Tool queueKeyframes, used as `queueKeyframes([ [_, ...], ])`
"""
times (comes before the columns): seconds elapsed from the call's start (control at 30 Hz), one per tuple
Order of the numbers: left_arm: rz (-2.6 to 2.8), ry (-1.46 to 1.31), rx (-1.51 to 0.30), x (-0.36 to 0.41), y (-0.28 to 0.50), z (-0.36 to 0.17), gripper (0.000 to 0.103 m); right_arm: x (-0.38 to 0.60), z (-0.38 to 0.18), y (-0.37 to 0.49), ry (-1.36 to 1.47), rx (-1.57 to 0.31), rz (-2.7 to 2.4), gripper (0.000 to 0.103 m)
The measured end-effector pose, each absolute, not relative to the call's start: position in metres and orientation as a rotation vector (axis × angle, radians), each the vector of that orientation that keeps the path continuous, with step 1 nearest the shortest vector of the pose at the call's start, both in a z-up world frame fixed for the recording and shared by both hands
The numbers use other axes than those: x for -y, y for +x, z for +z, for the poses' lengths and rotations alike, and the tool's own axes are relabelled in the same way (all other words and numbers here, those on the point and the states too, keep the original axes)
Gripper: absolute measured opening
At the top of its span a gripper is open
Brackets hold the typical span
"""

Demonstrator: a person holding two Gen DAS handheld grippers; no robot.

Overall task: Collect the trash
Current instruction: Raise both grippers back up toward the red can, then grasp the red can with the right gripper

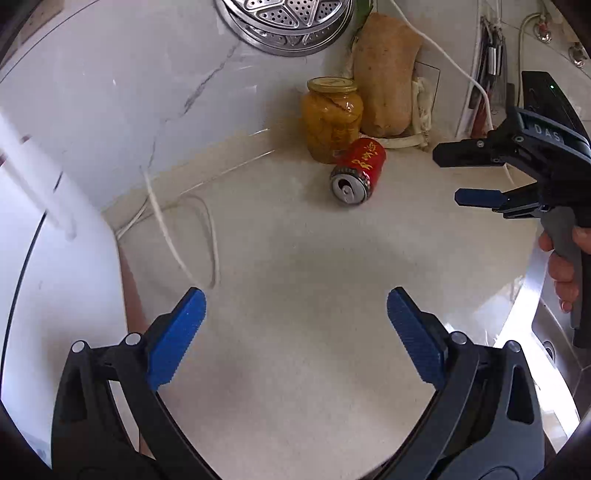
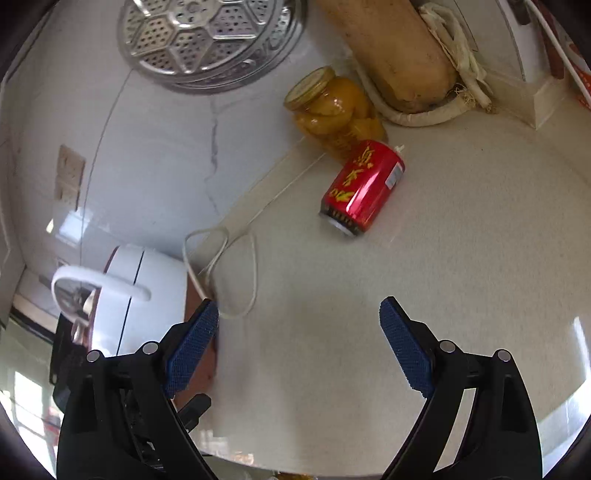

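A red drink can [image 1: 358,171] [image 2: 364,188] lies on its side on the pale speckled counter [image 1: 295,350], its opened top facing the near side, just in front of a glass jar. My left gripper [image 1: 295,295] hovers over the bare counter well short of the can, open, with nothing between its blue pads. My right gripper [image 2: 299,305] is also open and empty, above the counter and nearer than the can. In the left wrist view the right gripper [image 1: 448,175] hangs to the right of the can, held by a person's hand [image 1: 561,273].
A jar of yellow fruit [image 1: 332,120] [image 2: 332,110] and a long brown root [image 1: 388,74] stand behind the can by the wall. A metal steamer tray [image 1: 284,22] leans on the wall. A white cord [image 1: 184,236] loops toward a white cooker [image 2: 140,295]. A steel sink [image 1: 546,325] lies right.
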State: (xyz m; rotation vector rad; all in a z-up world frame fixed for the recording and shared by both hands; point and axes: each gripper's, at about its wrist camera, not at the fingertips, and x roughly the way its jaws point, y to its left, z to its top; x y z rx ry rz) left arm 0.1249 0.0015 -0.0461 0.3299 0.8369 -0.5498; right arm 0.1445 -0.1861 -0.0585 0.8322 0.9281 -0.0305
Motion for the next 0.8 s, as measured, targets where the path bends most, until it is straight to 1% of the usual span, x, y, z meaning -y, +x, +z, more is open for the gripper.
queueKeyframes([
  [0.1, -0.571, 0.354, -0.86, 0.026, 0.169, -0.05, 0.096, 0.211, -0.081, 0.19, 0.852, -0.982, -0.033, 0.088],
  [0.23, -0.623, 0.335, -0.918, 0.061, 0.22, -0.073, 0.096, 0.236, -0.108, 0.23, 0.893, -1.034, -0.038, 0.088],
  [0.33, -0.707, 0.339, -0.957, 0.085, 0.24, -0.091, 0.096, 0.249, -0.124, 0.25, 0.932, -1.059, -0.02, 0.088],
  [0.53, -0.803, 0.435, -0.996, 0.126, 0.257, -0.117, 0.097, 0.253, -0.147, 0.274, 0.956, -1.131, 0.029, 0.09],
  [0.6, -0.853, 0.416, -1.037, 0.134, 0.262, -0.126, 0.097, 0.252, -0.154, 0.278, 0.953, -1.151, 0.029, 0.09],
  [0.67, -0.858, 0.423, -1.058, 0.141, 0.264, -0.133, 0.096, 0.25, -0.16, 0.279, 0.962, -1.16, 0.055, 0.085],
  [0.7, -0.864, 0.428, -1.062, 0.144, 0.263, -0.136, 0.096, 0.249, -0.164, 0.278, 0.966, -1.17, 0.07, 0.075],
  [0.77, -0.897, 0.401, -1.076, 0.146, 0.26, -0.138, 0.095, 0.247, -0.168, 0.275, 0.988, -1.159, 0.102, 0.073],
  [0.8, -0.916, 0.387, -1.079, 0.147, 0.258, -0.138, 0.092, 0.246, -0.166, 0.273, 0.973, -1.154, 0.099, 0.073],
])
